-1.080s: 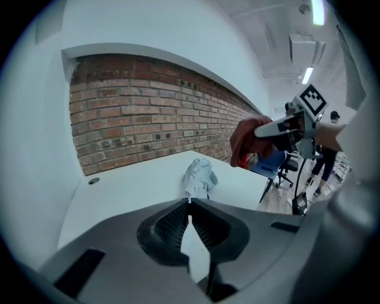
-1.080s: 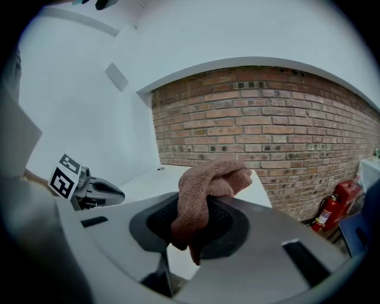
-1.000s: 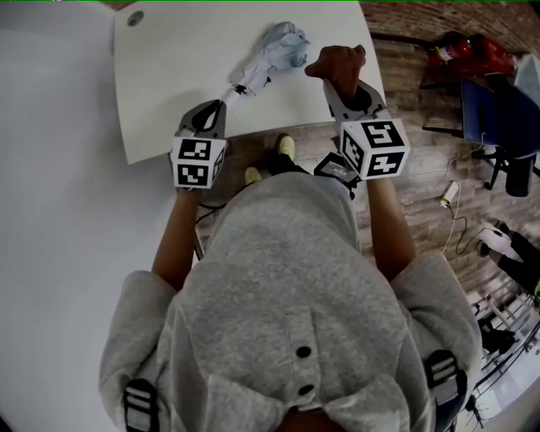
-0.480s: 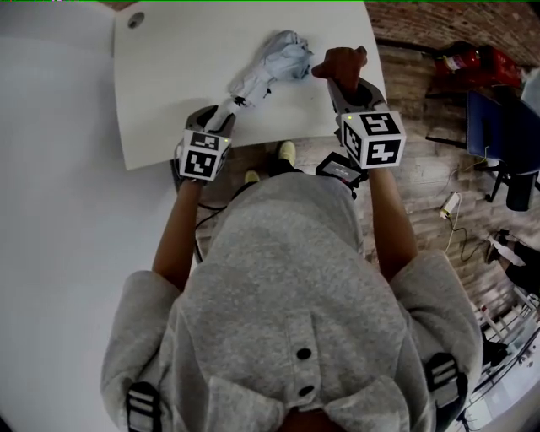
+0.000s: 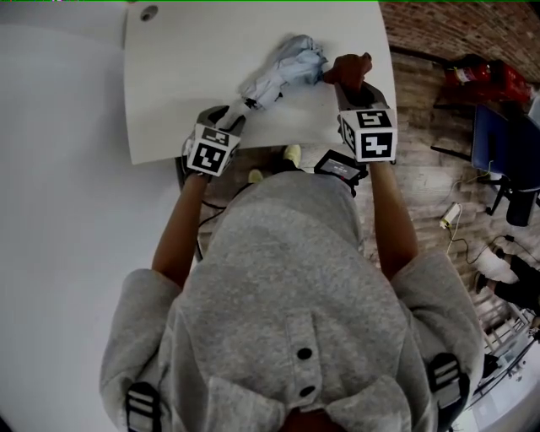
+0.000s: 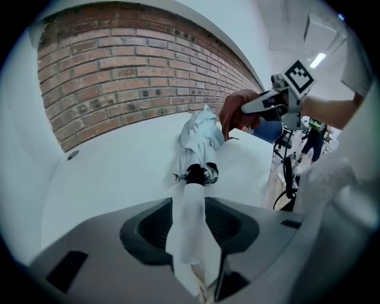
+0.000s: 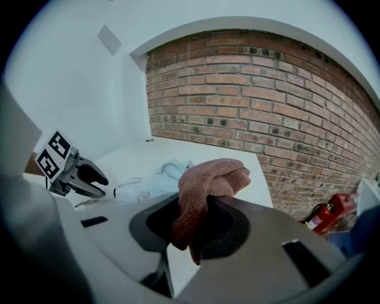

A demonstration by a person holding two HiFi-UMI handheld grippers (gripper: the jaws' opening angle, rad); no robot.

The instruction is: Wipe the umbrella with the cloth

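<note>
A folded pale-blue umbrella (image 5: 283, 69) (image 6: 199, 139) (image 7: 160, 178) lies on the white table (image 5: 186, 76), its white handle (image 5: 245, 105) (image 6: 191, 225) pointing at me. My left gripper (image 5: 226, 116) (image 6: 193, 237) is at the table's front edge. Its jaws are opening, and the handle lies loosely between them. My right gripper (image 5: 353, 84) (image 7: 199, 219) is shut on a reddish-brown cloth (image 5: 348, 66) (image 7: 208, 184) (image 6: 237, 113), which hangs right beside the umbrella's bunched canopy end.
The table has a round cable hole (image 5: 149, 12) at its far left corner. A brick wall (image 6: 130, 77) stands behind the table. A red fire extinguisher (image 5: 481, 72) (image 7: 323, 217) and a blue chair (image 5: 506, 126) stand on the wooden floor at the right.
Both grippers have sunk toward the table. The umbrella, held up by its handle before, now rests on the tabletop, and the left jaws have spread. The cloth has come closer to the canopy.
</note>
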